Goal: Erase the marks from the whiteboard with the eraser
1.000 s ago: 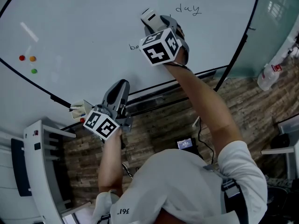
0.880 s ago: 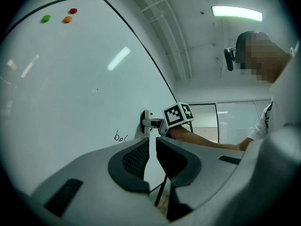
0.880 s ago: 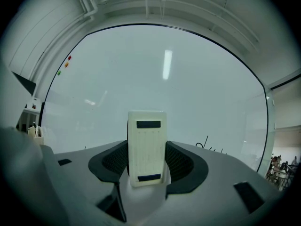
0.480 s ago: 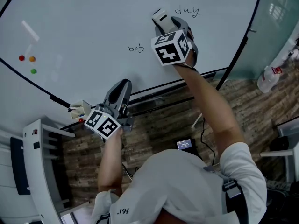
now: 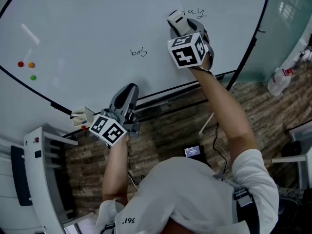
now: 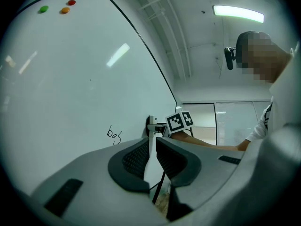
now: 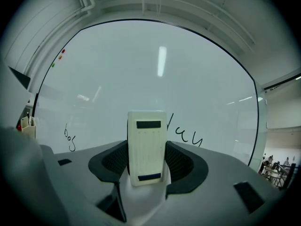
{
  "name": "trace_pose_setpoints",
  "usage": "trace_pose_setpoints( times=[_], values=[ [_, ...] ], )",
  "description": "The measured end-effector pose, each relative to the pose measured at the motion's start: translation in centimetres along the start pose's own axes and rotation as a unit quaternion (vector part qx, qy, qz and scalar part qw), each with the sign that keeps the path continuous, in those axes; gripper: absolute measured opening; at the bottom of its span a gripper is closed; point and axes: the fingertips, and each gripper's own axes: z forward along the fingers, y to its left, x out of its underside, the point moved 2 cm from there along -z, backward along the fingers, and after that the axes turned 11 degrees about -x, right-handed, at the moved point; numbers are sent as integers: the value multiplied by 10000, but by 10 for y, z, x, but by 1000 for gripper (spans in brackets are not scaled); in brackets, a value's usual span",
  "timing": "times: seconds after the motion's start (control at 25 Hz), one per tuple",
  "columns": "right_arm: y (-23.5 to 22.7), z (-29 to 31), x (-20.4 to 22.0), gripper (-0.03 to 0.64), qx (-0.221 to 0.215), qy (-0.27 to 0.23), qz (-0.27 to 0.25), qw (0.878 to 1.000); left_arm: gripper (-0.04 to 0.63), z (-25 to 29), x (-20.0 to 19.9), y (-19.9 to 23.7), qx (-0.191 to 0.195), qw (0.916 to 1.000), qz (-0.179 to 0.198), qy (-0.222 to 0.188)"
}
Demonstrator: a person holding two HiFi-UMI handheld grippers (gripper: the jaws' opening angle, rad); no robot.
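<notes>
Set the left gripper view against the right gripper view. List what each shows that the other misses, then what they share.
Only the left gripper view: the right gripper seen from the side up at the whiteboard, the person's arm behind it, and a ceiling light.
Only the right gripper view: the eraser, broad face on, clamped between that gripper's jaws, the written marks just right of it, and a pen holder at the board's left edge.
Both: the whiteboard, the small scribble and the three coloured magnets.
</notes>
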Motion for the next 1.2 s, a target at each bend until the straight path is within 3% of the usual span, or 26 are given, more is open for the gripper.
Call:
trace_pose_setpoints(
  times=[0.36,0.6,1.2],
  values=[
    [-12,-3,8,259,55,104,-46,9999,41,3,4,-3,15,10000,-23,24],
    [-34,-13,15,259,189,63,197,9996,41,7,5,-6,41,10000,-26,44],
    [-12,-13,-31,259,-295,-406,157,9986,41,40,-1,-23,171,9998,109,-30]
  ],
)
